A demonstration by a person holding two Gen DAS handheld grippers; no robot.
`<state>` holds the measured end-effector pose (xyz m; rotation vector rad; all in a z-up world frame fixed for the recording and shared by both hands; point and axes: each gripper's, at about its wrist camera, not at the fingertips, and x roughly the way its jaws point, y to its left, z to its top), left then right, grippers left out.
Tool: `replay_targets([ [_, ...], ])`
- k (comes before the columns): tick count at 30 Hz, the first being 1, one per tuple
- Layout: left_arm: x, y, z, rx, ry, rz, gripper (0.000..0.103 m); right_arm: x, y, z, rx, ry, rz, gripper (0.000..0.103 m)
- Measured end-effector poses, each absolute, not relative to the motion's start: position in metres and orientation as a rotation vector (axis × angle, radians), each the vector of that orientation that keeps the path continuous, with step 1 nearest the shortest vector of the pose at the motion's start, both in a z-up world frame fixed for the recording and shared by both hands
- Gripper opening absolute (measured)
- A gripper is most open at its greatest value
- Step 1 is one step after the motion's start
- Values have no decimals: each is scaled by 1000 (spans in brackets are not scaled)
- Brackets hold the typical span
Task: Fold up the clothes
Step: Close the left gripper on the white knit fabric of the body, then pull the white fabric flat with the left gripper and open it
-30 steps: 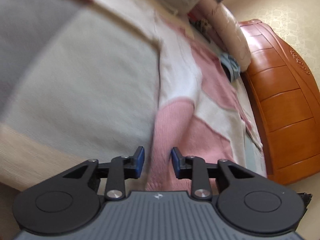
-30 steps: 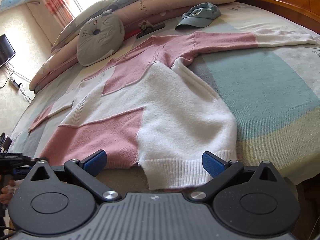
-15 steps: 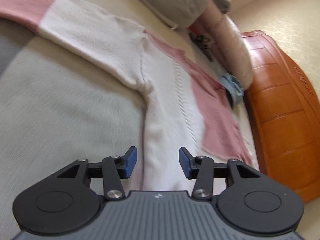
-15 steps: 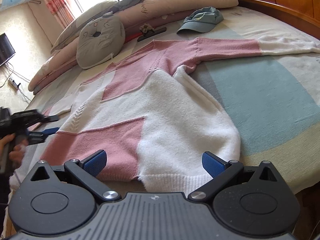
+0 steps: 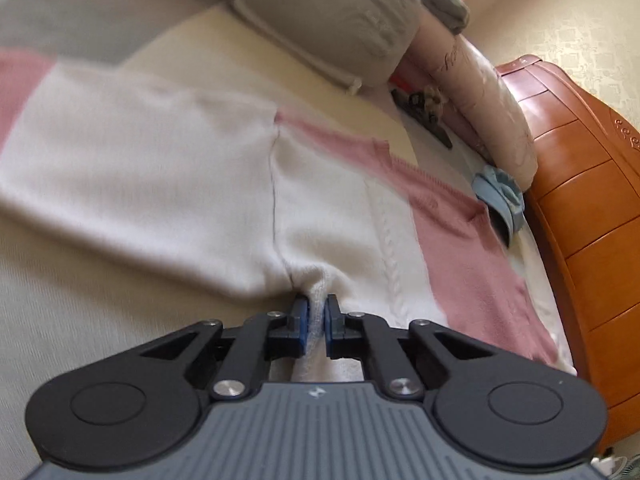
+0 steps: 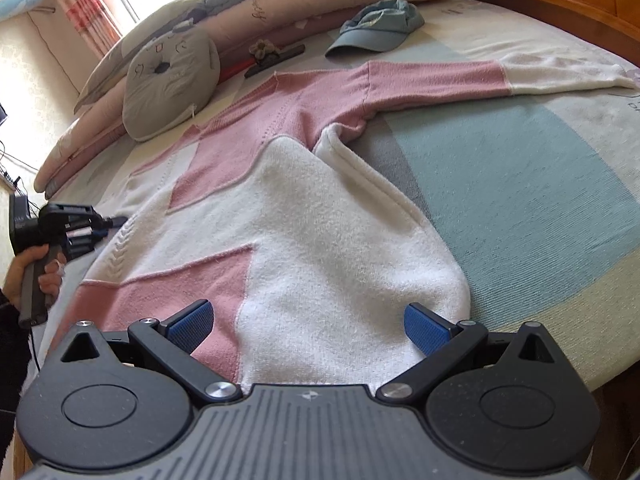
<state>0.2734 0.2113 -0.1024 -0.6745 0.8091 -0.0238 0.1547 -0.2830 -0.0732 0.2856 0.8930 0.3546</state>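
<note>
1. We find the sweater (image 6: 312, 216), pink and white knit, spread flat on the bed (image 6: 520, 184). Its body runs lengthwise from hem, nearest us, to collar, far side. Both sleeves lie stretched out sideways, across that axis.
2. Left claw (image 5: 315, 314): pressed together on a pinch of white knit at the armpit, where the left sleeve (image 5: 132, 168) meets the body. The sleeve runs away to the claw's left; the body runs ahead and to its right.
3. Right claw (image 6: 308, 326): spread wide, nothing between its pads, poised just over the hem with the white panel straight ahead.
4. The right sleeve (image 6: 480, 78) lies far off toward the headboard (image 6: 560, 12), well apart from either claw.
5. We judge the left side is the one in hand: the pinch sits on the fold line between sleeve and body, so any fold there would carry cloth rightward, across the long axis.
6. A grey cushion (image 6: 168, 80) and a blue cap (image 6: 376, 28) sit beyond the collar, clear of the knit.
</note>
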Motion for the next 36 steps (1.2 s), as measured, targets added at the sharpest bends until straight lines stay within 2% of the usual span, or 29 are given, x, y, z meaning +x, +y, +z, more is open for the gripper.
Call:
replay_targets([
  [8,287,218,-102,-693,853,-9,8,156,-287,-70,301,884,337,103],
  [10,278,220,-103,-728,854,-28,12,156,-288,-70,307,883,337,103],
  [12,262,222,-105,-747,856,-35,24,154,-287,-69,307,883,341,103],
  [17,220,220,-103,-738,856,-37,25,147,-284,-62,303,864,365,103],
  [20,197,205,-85,-628,848,-39,30,142,-281,-56,293,850,381,103],
  [24,173,170,-62,-497,839,-161,44,134,-274,-51,280,840,406,103],
  [29,155,131,-67,-395,895,-234,45,123,-264,-48,255,842,436,103],
  [32,141,130,-83,-390,947,-197,45,116,-265,-46,241,837,445,103],
  [33,135,131,-86,-389,946,-191,49,114,-266,-45,238,835,442,103],
  [36,121,132,-80,-361,948,-162,49,111,-275,-44,250,832,424,103],
])
